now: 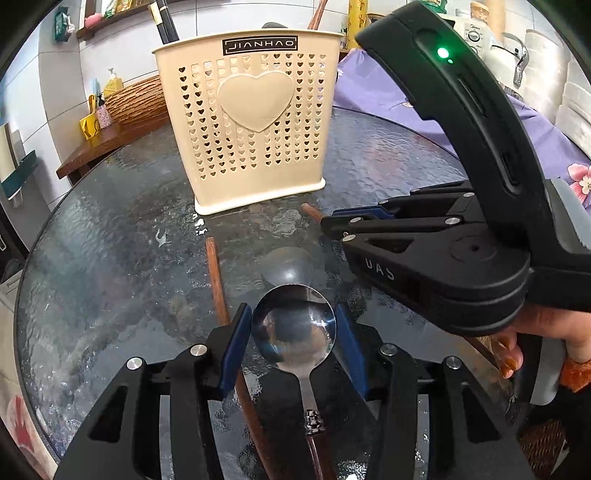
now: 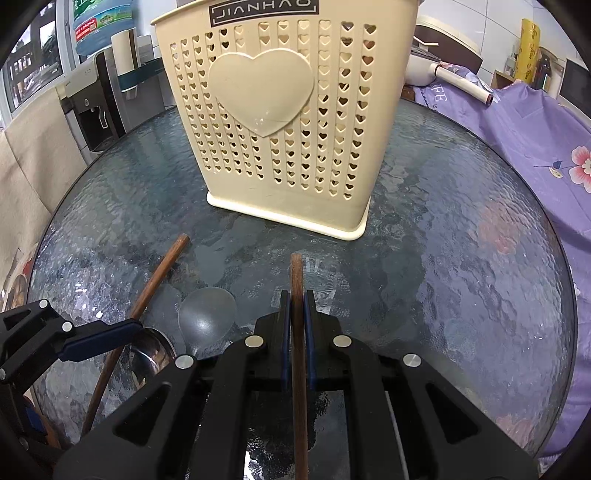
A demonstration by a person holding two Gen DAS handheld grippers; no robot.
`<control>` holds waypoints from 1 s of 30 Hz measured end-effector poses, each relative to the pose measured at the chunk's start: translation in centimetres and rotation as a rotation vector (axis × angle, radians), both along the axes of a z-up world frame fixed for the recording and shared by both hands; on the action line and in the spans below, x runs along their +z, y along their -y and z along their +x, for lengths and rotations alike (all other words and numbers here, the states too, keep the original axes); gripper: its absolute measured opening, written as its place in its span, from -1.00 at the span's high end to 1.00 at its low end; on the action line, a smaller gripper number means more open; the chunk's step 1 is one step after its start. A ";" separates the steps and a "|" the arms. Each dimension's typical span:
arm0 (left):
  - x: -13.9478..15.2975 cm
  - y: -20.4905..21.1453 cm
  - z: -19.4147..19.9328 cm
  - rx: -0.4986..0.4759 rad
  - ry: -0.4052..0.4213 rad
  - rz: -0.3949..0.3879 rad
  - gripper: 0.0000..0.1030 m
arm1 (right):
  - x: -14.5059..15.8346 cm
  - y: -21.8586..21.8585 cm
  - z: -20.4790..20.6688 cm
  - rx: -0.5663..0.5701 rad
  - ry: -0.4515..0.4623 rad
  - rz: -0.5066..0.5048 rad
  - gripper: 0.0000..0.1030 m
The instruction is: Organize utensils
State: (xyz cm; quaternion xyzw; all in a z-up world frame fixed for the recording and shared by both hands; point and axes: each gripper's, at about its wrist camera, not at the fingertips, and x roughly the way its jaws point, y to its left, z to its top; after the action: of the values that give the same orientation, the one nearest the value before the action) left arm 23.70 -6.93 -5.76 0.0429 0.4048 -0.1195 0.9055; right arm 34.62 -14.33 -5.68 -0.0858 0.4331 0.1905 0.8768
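Observation:
A beige perforated utensil holder (image 1: 255, 122) with a heart stands on the round glass table (image 1: 110, 229); it also shows in the right wrist view (image 2: 280, 122). My left gripper (image 1: 293, 330) has its blue pads against both sides of a steel spoon's bowl (image 1: 293, 328), lifted a little above the table. My right gripper (image 2: 297, 325) is shut on a brown wooden chopstick (image 2: 297, 280), held pointing at the holder; it shows in the left wrist view (image 1: 332, 225). A second chopstick (image 2: 155, 280) lies on the glass left of it, also seen in the left wrist view (image 1: 218, 280).
Dark chopsticks (image 1: 164, 20) stand in the holder. A purple flowered cloth (image 2: 535, 140) covers the surface to the right. A wooden shelf with bottles and a woven basket (image 1: 136, 99) is at the far left. A water dispenser (image 2: 92, 99) stands beyond the table.

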 end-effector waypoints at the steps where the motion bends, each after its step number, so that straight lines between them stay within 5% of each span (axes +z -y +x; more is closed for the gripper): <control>1: 0.1 -0.1 0.2 0.001 -0.003 -0.009 0.10 | 0.0 0.0 0.0 0.000 -0.005 0.008 0.85; 6: 1.2 -0.7 0.1 0.009 0.020 -0.037 0.10 | 1.1 0.8 0.0 0.004 0.013 0.082 0.85; 16: 7.0 -2.8 -1.3 0.024 0.173 -0.117 0.10 | 8.1 3.9 -2.3 0.066 0.135 0.329 0.85; 30: 9.9 -3.1 -2.7 0.007 0.252 -0.142 0.10 | 15.5 7.6 -8.0 0.148 0.312 0.394 0.85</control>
State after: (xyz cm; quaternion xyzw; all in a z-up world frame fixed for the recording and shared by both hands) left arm 20.97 -3.86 4.11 -0.0082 0.2786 -0.1384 0.9504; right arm 26.57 -21.93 9.83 0.0270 0.2398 0.3193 0.9164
